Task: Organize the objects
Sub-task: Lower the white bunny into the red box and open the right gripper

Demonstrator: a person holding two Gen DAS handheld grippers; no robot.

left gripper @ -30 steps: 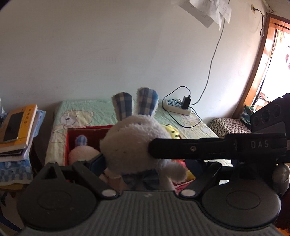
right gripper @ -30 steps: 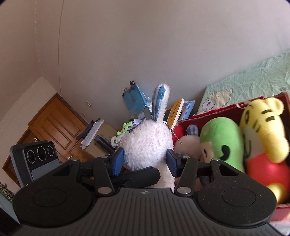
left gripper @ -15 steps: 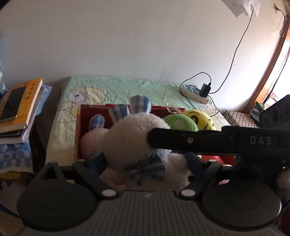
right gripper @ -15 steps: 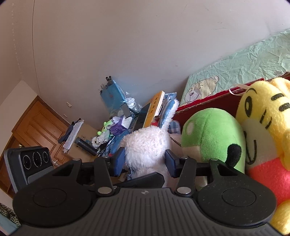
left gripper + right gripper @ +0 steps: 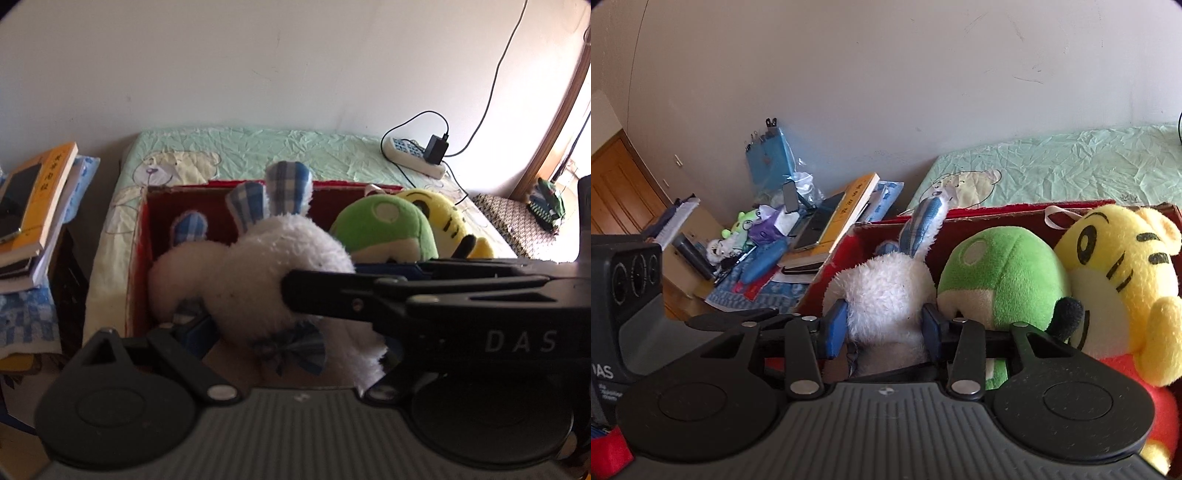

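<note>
The right claw (image 5: 884, 326) is clamped on a fluffy white rabbit (image 5: 886, 295), its blue pads (image 5: 836, 328) pressed into the shaggy fur on both sides. The left claw (image 5: 295, 332) also has the rabbit (image 5: 273, 273) between its fingers; one blue pad (image 5: 195, 332) sits against the fur low on the left, but the other finger is hidden behind the right claw's black arm, so I cannot tell whether the left claw grips it. The rabbit has checked blue cloth ears (image 5: 288, 188) and a checked bow (image 5: 291, 347), and it hangs over the near left part of a red box (image 5: 144, 229) with rough cardboard edges. A second white plush (image 5: 177, 269) with a checked ear lies in the box's left corner. To the right, inside the box, sit a round green plush (image 5: 1001, 273) and, touching it, a yellow striped tiger (image 5: 1115, 284). The box rests on a bed (image 5: 325, 151) covered in crinkled mint sheet with a bear print. Books (image 5: 33, 206) are stacked beside the bed's left edge.
</note>
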